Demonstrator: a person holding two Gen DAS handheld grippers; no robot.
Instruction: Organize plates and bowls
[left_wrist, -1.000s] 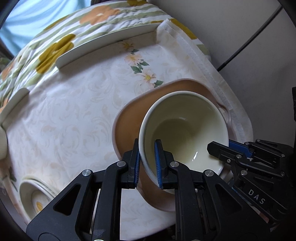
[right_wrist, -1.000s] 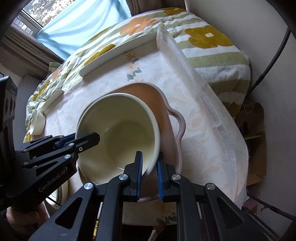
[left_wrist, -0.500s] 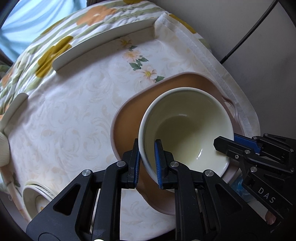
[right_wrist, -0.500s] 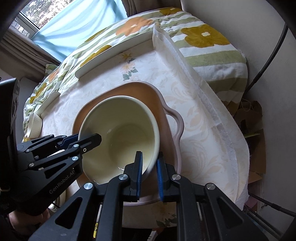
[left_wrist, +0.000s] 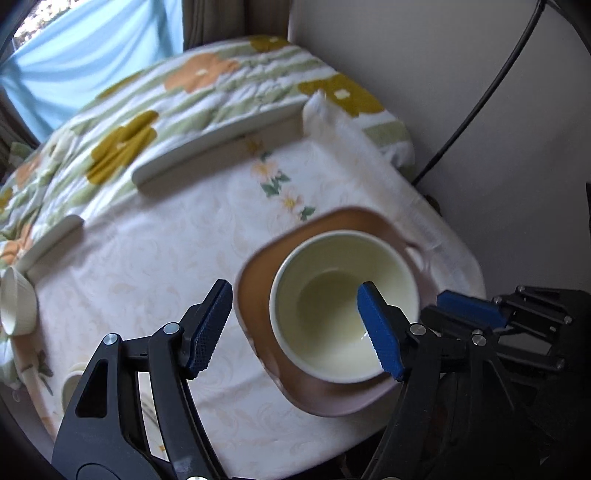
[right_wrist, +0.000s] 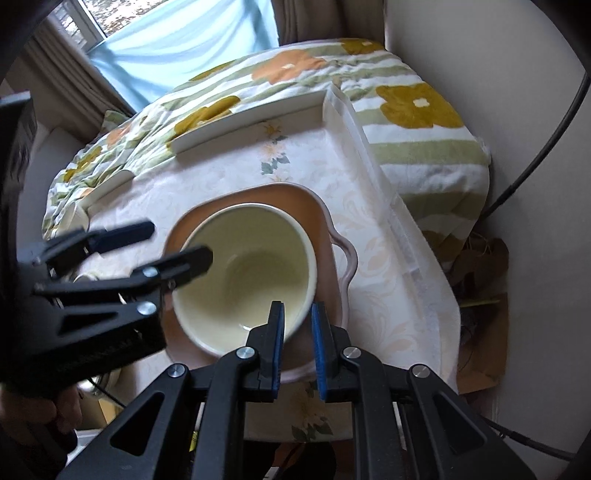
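Note:
A cream bowl (left_wrist: 343, 306) sits on a pink-brown plate (left_wrist: 258, 299) with a side handle, on the table's right side. My left gripper (left_wrist: 295, 328) is wide open above the bowl's near-left rim and touches nothing. In the right wrist view the bowl (right_wrist: 251, 277) rests on the plate (right_wrist: 325, 221). My right gripper (right_wrist: 297, 347) has its jaws a little apart, astride the bowl's near rim, no longer pressed on it. The left gripper also shows in the right wrist view (right_wrist: 162, 245), open.
A floral tablecloth (left_wrist: 147, 258) covers the table. A long white plate (left_wrist: 207, 151) lies at the back and another white plate (left_wrist: 51, 240) at the left. A small white bowl (left_wrist: 14, 302) stands at the far left. A wall and a black cable (left_wrist: 480, 96) are at the right.
Both grippers have let go of the bowl's rim. The left one has opened wide and drawn back and up; the right one has opened slightly. The bowl now rests on the plate.

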